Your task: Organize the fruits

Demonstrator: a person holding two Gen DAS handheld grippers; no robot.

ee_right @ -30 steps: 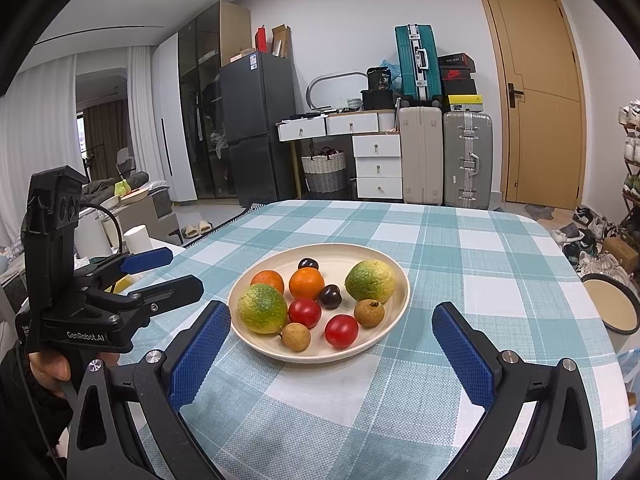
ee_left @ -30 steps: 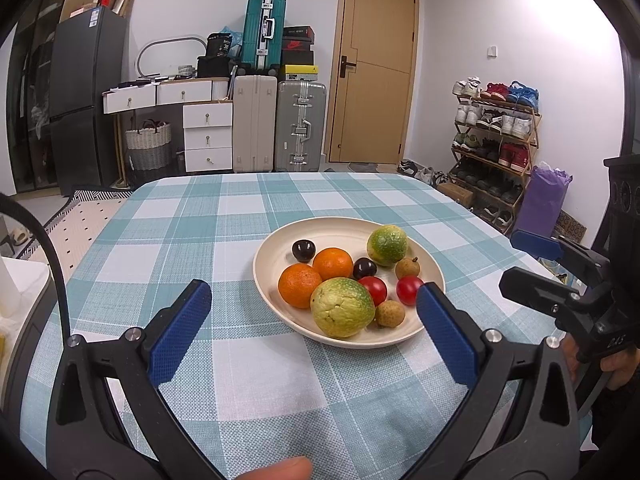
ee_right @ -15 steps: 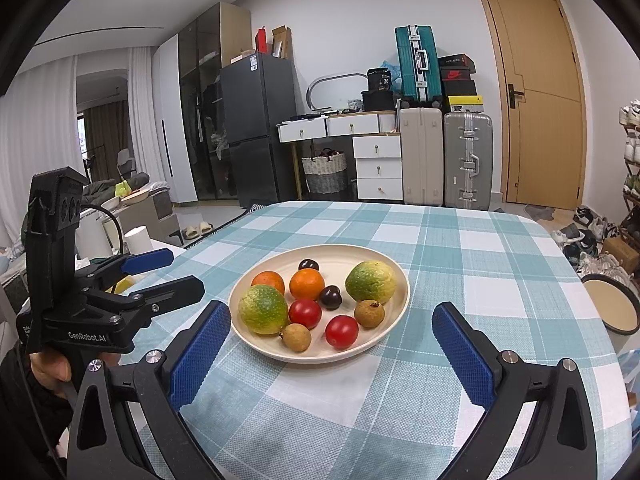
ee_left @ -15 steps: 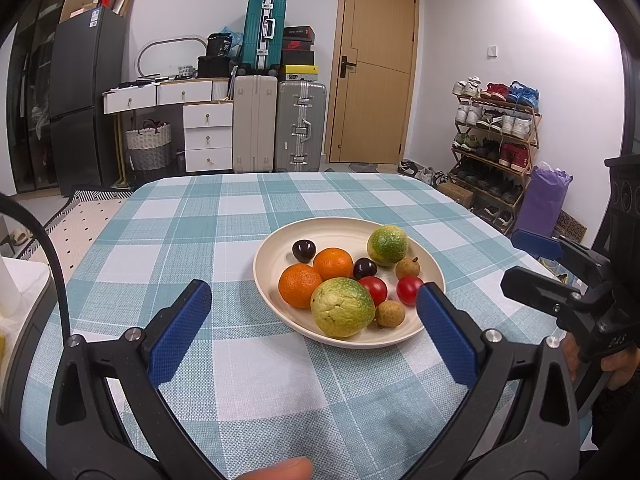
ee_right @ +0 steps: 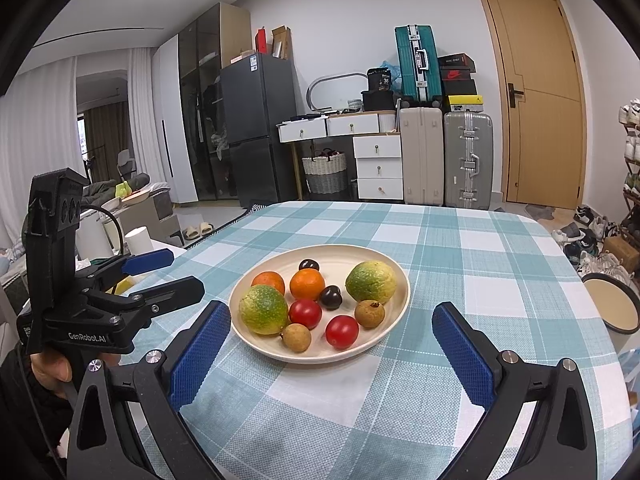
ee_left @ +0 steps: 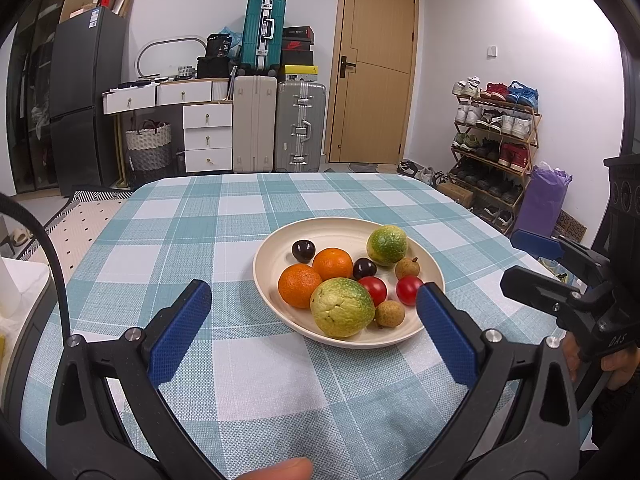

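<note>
A cream plate (ee_left: pixel 320 232) (ee_right: pixel 360 254) sits mid-table holding two oranges (ee_left: pixel 299 290) (ee_right: pixel 307 284), two green citrus fruits (ee_left: pixel 342 313) (ee_right: pixel 263 309), two red tomatoes (ee_left: pixel 408 289) (ee_right: pixel 341 331), two dark plums (ee_left: pixel 303 250) (ee_right: pixel 331 297) and two brown longans (ee_left: pixel 389 313) (ee_right: pixel 296 337). My left gripper (ee_left: pixel 314 308) is open, just short of the plate's near rim, nothing between its blue pads. My right gripper (ee_right: pixel 331 334) is open too, hovering before the plate from the other side. Each gripper shows in the other's view, left gripper (ee_right: pixel 160 276) and right gripper (ee_left: pixel 532 260).
A teal checked cloth covers the table (ee_left: pixel 224 216) (ee_right: pixel 460 248). A second cream bowl (ee_right: pixel 612 304) sits off the table's right edge. Suitcases (ee_left: pixel 300 128), drawers, a fridge, a door and a shoe rack (ee_left: pixel 492 128) stand behind. A person's hand (ee_right: pixel 52 368) holds the left gripper.
</note>
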